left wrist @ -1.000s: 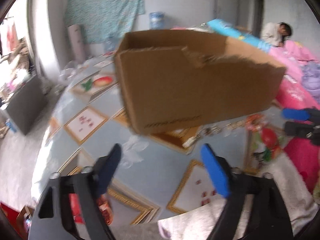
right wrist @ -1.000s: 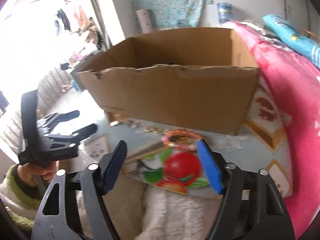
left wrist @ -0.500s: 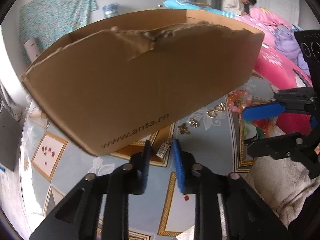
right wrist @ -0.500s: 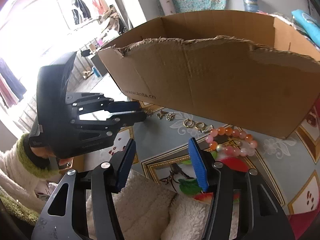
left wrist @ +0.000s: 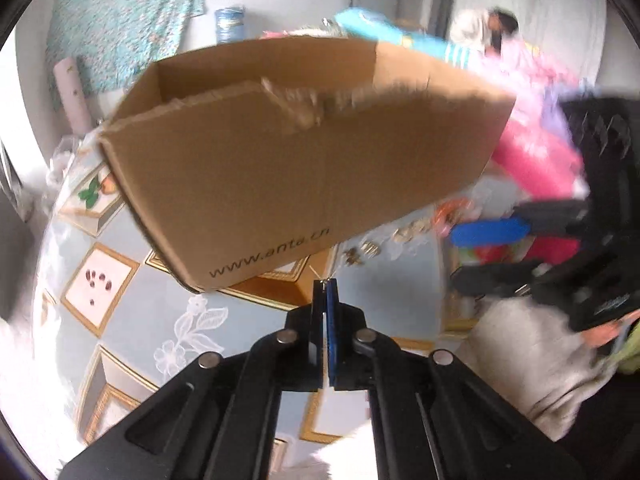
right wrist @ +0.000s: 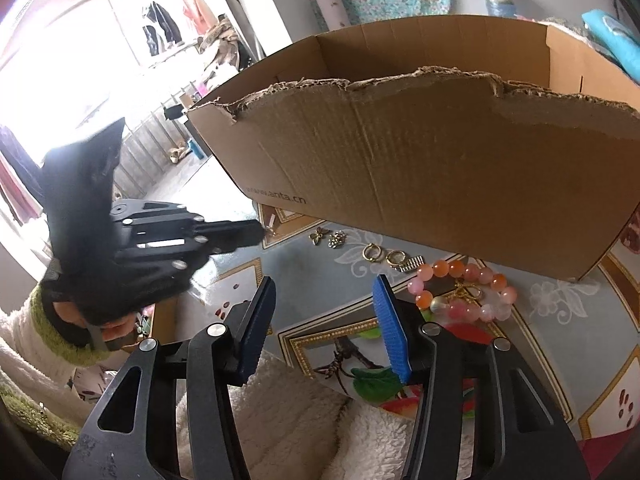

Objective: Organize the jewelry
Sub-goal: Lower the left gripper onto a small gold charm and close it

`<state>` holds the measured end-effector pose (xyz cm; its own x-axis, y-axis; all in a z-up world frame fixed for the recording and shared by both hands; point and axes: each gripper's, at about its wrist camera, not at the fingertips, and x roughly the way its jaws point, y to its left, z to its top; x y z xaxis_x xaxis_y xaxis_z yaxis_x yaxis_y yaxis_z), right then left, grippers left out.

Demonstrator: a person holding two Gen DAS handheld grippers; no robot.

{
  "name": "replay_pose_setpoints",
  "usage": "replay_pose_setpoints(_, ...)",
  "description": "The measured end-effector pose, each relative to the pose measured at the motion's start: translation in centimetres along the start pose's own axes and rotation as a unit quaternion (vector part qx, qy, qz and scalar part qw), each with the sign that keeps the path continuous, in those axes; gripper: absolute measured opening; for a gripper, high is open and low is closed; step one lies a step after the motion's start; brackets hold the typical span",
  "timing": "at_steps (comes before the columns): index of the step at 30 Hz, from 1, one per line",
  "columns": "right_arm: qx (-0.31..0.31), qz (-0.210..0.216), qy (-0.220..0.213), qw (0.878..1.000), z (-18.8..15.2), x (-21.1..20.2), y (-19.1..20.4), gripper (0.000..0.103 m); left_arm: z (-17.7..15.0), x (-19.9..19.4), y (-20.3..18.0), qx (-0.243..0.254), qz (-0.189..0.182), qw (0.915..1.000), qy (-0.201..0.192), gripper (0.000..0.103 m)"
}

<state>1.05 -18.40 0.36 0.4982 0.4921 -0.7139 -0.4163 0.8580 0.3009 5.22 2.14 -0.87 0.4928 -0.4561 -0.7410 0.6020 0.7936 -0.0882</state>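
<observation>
Pinched shut at its tips, the left gripper (left wrist: 325,286) appears clamped on a small tagged trinket (right wrist: 271,222); next it must be lifted over the cardboard box (right wrist: 440,168) wall. Half open, the right gripper (right wrist: 326,320) is kept empty near the bead bracelet (right wrist: 460,292).

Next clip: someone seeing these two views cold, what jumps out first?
The big torn-edged cardboard box fills the middle of both views, standing on the patterned tabletop. Along its near side lies a row of jewelry: a pink and orange bead bracelet to the right, two gold rings and small charms to the left. The left gripper is pinched shut near the box's printed corner; the right gripper hangs open before the bracelet.
</observation>
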Motion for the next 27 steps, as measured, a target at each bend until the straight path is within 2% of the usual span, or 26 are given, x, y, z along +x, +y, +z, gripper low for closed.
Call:
replay_pose_setpoints(4,0.003,0.004,0.001,1.000,-0.2,0.2,0.0,0.048,-0.1,-1.4,1.3,-0.058,-0.046,0.9970,-0.024,0.001)
replay_pose_setpoints(6,0.001,0.003,0.001,1.000,-0.1,0.6,-0.1,0.047,0.0,-1.9,1.6,-0.071,-0.057,0.9952,-0.036,0.001)
replay_pose_setpoints(10,0.004,0.001,0.002,1.000,0.0,0.5,-0.3,0.048,-0.8,-0.6,1.5,-0.054,-0.026,0.9982,0.002,0.003)
replay_pose_setpoints(13,0.005,-0.001,0.001,1.000,0.1,0.6,-0.3,0.048,-1.6,0.2,1.2,-0.053,-0.020,0.9981,0.027,0.012)
replay_pose_setpoints(19,0.011,0.003,0.004,1.000,0.0,0.9,-0.5,0.048,-2.4,-0.5,-0.1,-0.006,0.014,0.9995,0.027,0.025)
replay_pose_setpoints(27,0.011,0.003,0.002,1.000,-0.1,0.7,-0.3,0.048,-2.1,0.9,-1.3,0.022,0.052,0.9974,0.046,0.024)
